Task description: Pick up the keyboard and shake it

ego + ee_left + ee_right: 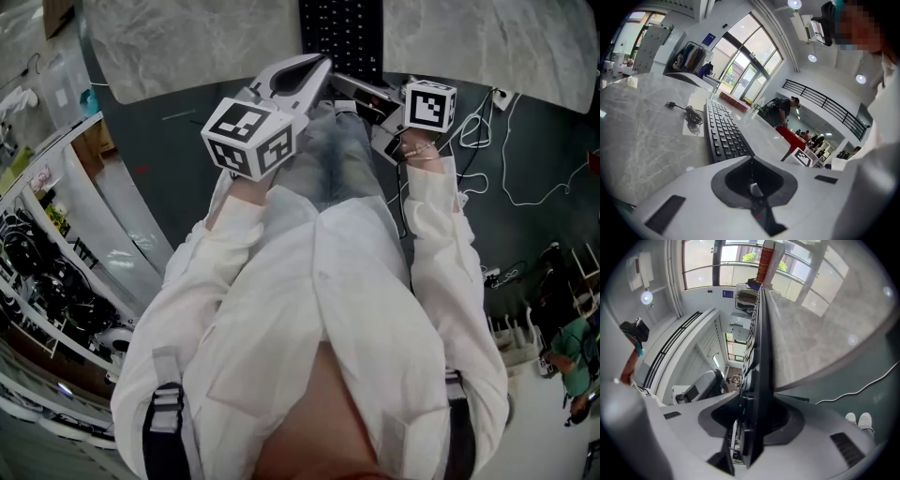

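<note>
Keyboard: black, lying lengthwise on grey marble table, upper centre of head view, near end at the table's near edge. Right gripper: clamped on that near end, keyboard seen edge-on between the jaws. Left gripper: jaws pressed together, empty, tip just left of the keyboard's near end; contact not clear. Around: coiled black cable on a white sheet left of the keys, well apart from both grippers. Below the table: dark floor, loose white cable at right, shelving along left edge. Room: tall glazed wall, balcony railing, red block, person in dark clothes beyond the table's far end.
</note>
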A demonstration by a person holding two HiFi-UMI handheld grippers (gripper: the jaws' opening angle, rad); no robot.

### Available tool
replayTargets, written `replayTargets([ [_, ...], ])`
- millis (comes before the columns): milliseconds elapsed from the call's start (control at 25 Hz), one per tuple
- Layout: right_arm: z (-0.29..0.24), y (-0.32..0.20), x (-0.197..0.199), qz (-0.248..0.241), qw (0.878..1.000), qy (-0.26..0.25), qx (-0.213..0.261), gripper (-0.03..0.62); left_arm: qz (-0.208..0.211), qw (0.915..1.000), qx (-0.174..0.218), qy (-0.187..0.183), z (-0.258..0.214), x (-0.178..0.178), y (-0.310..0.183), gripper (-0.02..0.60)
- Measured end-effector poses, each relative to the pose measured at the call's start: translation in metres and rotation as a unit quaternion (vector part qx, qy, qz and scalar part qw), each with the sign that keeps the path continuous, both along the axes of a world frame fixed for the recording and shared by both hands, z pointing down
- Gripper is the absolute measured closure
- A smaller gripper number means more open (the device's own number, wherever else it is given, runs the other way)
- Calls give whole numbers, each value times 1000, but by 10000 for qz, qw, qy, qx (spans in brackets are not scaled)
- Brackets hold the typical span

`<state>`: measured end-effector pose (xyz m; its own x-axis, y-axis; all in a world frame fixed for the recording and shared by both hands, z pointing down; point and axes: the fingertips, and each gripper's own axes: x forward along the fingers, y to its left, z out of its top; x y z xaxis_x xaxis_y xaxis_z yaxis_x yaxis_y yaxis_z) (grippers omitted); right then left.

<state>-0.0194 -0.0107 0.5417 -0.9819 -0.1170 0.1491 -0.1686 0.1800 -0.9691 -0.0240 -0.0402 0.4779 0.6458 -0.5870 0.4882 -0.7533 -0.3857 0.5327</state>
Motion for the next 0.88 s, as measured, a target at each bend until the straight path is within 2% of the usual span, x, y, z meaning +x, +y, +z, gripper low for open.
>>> replayTargets([
  [360, -2, 2, 1, 174, 9998, -59, -40, 442, -31, 10000, 60, -20, -2, -4, -8, 566],
  [600, -3, 3, 1, 140, 9999, -59, 42, 459, -24, 10000, 62, -22, 0, -4, -12, 566],
  [640, -4, 3, 1, 127, 9999, -80, 72, 485, -24, 10000, 61, -20, 0, -3, -12, 566],
  [880, -3, 6, 2, 146, 9998, -132, 80, 487, -28, 10000, 72, -21, 2, -2, -17, 566],
])
